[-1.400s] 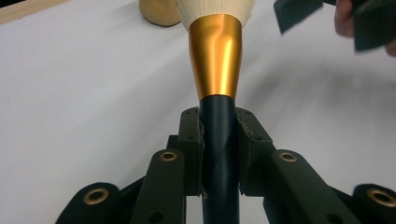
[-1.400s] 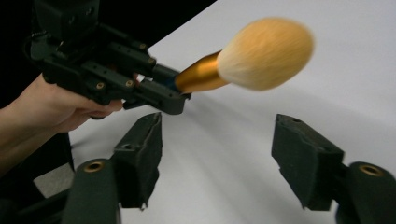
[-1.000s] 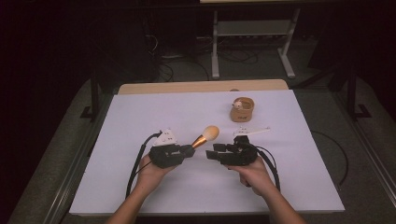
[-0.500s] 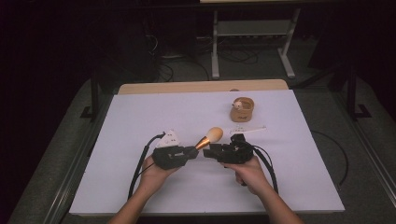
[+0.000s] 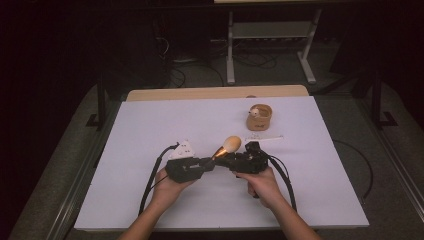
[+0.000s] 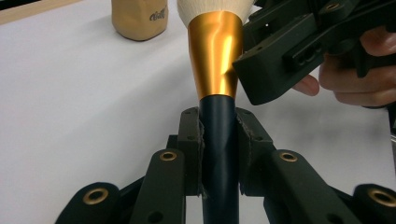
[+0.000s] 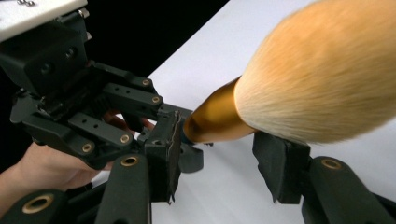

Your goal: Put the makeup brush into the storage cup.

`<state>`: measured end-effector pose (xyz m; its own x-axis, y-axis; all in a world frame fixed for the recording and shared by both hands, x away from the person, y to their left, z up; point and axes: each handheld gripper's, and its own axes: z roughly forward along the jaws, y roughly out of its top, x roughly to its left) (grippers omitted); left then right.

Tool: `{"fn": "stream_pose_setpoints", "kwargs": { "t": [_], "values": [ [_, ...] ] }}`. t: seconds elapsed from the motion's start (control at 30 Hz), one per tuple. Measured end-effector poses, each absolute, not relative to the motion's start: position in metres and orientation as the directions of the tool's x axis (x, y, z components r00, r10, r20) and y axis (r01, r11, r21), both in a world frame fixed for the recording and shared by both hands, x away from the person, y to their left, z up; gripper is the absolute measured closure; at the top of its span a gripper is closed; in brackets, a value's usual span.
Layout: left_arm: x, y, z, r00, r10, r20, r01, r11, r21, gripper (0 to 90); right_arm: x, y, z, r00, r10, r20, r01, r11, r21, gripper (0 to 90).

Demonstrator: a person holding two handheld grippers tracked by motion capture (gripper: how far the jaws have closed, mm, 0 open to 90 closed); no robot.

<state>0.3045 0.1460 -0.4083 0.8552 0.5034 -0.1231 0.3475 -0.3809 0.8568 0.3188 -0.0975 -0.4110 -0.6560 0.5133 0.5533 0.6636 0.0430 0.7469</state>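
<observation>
In the high view, a white-covered table point(image 5: 150, 130) carries the work. Near its front edge, about midway between the left and right edges, the person's 2 hands meet. The left gripper point(image 5: 206, 164) and the right gripper point(image 5: 226, 159) point toward each other. Between them a makeup brush with a dark handle, gold metal ferrule and tan fluffy bristle head point(image 5: 227, 146) slants up and toward the back edge, held above the table. A short tan cylindrical cup point(image 5: 259, 117) stands well apart from the hands, toward the back right corner, and a thin pale stick point(image 5: 265, 137) lies flat just in front of it.

In the left gripper view, the left gripper point(image 6: 219, 140) has its 2 jaws clamped tight on the brush's dark handle, just below the gold ferrule point(image 6: 215, 56). The right gripper's black body comes in from the upper right and touches the ferrule's side. The tan cup point(image 6: 139, 17) stands at the far edge of the view.

In the right gripper view, the right gripper point(image 7: 223, 158) has its jaws parted on either side of the brush, near where ferrule meets bristles point(image 7: 322, 70). They have just widened slightly. The pads do not press on it; the bristle head rests over the right-hand jaw. The left gripper point(image 7: 180, 123) holds the handle's end behind.
</observation>
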Motion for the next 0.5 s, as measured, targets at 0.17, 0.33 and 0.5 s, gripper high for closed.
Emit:
{"fn": "stream_pose_setpoints", "kwargs": {
  "t": [0.17,0.33,0.5],
  "values": [
    [0.3042,0.1429,-0.4103,0.86,0.496,-0.121,0.345,-0.39,0.854,74.2,0.3205,-0.0964,-0.4098,-0.654,0.51,0.558,0.659,0.022,0.752,50.9],
    [0.3035,0.141,-0.4105,0.864,0.49,-0.117,0.34,-0.398,0.852,74.1,0.3196,-0.0949,-0.409,-0.657,0.516,0.549,0.65,0.02,0.759,52.6],
    [0.3031,0.1393,-0.4117,0.866,0.485,-0.121,0.34,-0.394,0.854,74.0,0.3194,-0.0945,-0.4076,-0.656,0.512,0.554,0.647,0.005,0.762,53.9]
  ]
}}
